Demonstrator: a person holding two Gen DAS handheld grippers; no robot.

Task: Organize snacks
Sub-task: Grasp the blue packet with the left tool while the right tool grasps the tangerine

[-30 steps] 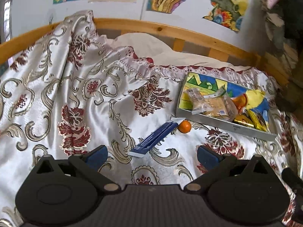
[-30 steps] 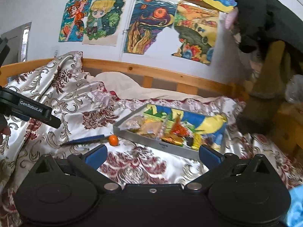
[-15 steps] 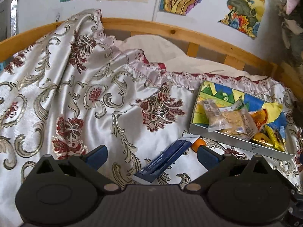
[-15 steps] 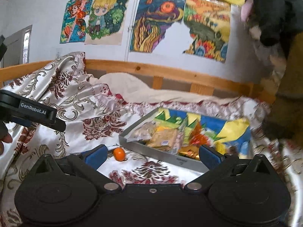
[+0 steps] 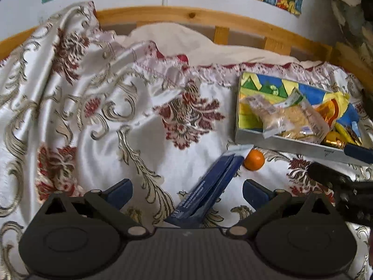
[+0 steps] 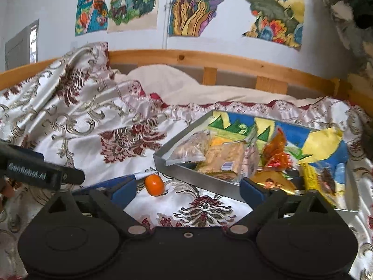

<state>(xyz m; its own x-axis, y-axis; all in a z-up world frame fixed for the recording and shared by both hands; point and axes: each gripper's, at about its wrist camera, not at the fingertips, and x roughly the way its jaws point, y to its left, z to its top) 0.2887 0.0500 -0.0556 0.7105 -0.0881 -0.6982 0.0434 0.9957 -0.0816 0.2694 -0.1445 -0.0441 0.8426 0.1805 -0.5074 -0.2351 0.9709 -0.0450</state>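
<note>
A long blue snack packet (image 5: 207, 189) lies on the patterned bedspread, its near end between the open fingers of my left gripper (image 5: 187, 192). A small orange (image 5: 254, 159) sits at its far end, and also shows in the right wrist view (image 6: 153, 184). A shallow grey tray (image 5: 289, 143) holds several snack packets, with a clear bag of biscuits (image 5: 289, 119) on top. My right gripper (image 6: 187, 189) is open and empty, low over the bedspread, just before the tray's front wall (image 6: 198, 175) and right of the orange. The blue packet (image 6: 105, 185) is mostly hidden behind its left finger.
A wooden bed rail (image 6: 209, 60) runs along the back, under painted pictures (image 6: 205, 4) on the wall. A cream pillow (image 5: 174, 37) lies behind the bedspread. Dark clothing (image 6: 349, 11) hangs at the far right. The left gripper's body (image 6: 35, 170) shows at the left of the right wrist view.
Both grippers have moved forward and down toward the bed. The blue packet now reaches between the left fingers. The right gripper has closed in on the orange and the tray front.
</note>
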